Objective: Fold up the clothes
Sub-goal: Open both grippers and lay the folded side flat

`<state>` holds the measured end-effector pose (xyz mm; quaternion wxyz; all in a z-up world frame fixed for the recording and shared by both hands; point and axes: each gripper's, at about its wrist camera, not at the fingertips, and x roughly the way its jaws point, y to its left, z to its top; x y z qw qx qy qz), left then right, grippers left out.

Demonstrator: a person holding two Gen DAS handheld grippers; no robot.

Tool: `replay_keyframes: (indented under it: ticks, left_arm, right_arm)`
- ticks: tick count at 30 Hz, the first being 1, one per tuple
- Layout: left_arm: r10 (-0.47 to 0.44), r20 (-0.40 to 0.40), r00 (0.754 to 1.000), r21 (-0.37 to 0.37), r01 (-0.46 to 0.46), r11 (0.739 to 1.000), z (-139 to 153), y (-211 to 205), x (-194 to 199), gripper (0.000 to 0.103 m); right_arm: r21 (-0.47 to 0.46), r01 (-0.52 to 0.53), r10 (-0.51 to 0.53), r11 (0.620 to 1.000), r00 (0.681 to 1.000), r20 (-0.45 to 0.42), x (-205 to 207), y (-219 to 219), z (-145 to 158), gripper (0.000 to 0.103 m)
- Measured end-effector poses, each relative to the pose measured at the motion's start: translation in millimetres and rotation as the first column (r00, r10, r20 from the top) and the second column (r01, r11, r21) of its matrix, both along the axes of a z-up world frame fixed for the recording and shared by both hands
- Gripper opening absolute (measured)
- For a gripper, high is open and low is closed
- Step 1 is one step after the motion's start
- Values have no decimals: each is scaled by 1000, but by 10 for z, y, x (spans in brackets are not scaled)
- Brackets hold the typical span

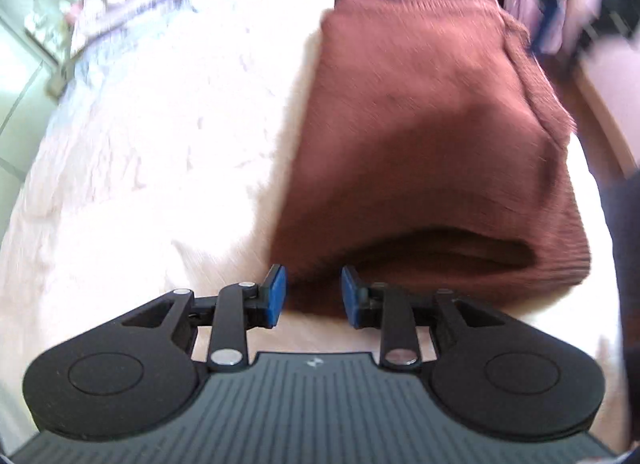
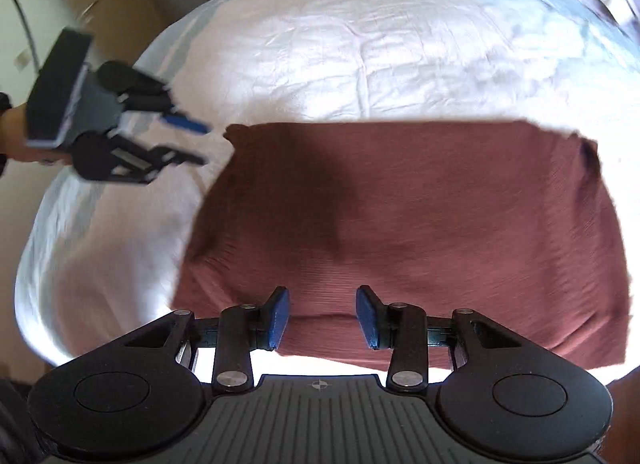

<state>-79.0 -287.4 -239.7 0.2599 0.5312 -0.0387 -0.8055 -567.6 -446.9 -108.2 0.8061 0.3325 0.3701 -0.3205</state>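
One garment here, a rust-brown ribbed knit (image 2: pixel 420 215), folded into a rough rectangle and lying flat on a bed (image 2: pixel 360 43) with a wrinkled white cover. No boxes or baskets that I can make out, so nothing is sitting in anything.

The knit looks thick, with fine ribs. In the left wrist view its near edge gapes a bit, so you can see dark layers stacked inside the fold (image 1: pixel 440 252). The far edge runs pretty straight across the bed in the right wrist view, and the right side has a slightly ragged hem.

The left gripper (image 1: pixel 314 296) has its blue pads spread apart with only air between them, right at the knit's near corner, not pinching it. The right gripper (image 2: pixel 322 318) is spread too, hovering over the near edge of the knit, nothing clamped.

From the right wrist view the left gripper sits off to the left of the knit, above bare bedding, held by a hand (image 2: pixel 16 135). Plenty of open white cover beyond and left of the knit. The bed edge curves round at left, with floor and furniture past it, all blurry.
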Motion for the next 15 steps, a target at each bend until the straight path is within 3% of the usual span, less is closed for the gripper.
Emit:
replay_keyframes:
  ticks: [3,8,11,14,15]
  left_arm:
    - [-50,-40,998,27,51,998,-155,-315,106,26]
    - [-155,1,988,62,154,986,-538,-559,205,25]
    - [-180,3,984,51,180,982,-502,-585,243,26]
    - [-200,14,980,14,200,980,-331,-540,314,26]
    - [-214,22,976,-1,214,977,-268,-505,352,27]
  right_arm:
    - [5,86,-86,996,996,26,347,170,-96,41]
    - [22,145,-146,989,989,35,764,228,-389,41]
    - [50,162,-160,986,987,-29,880,249,-501,41]
    - [-14,130,-131,991,986,-103,1034,401,-334,42]
    - [-33,105,-108,994,986,-129,1113,479,-283,48]
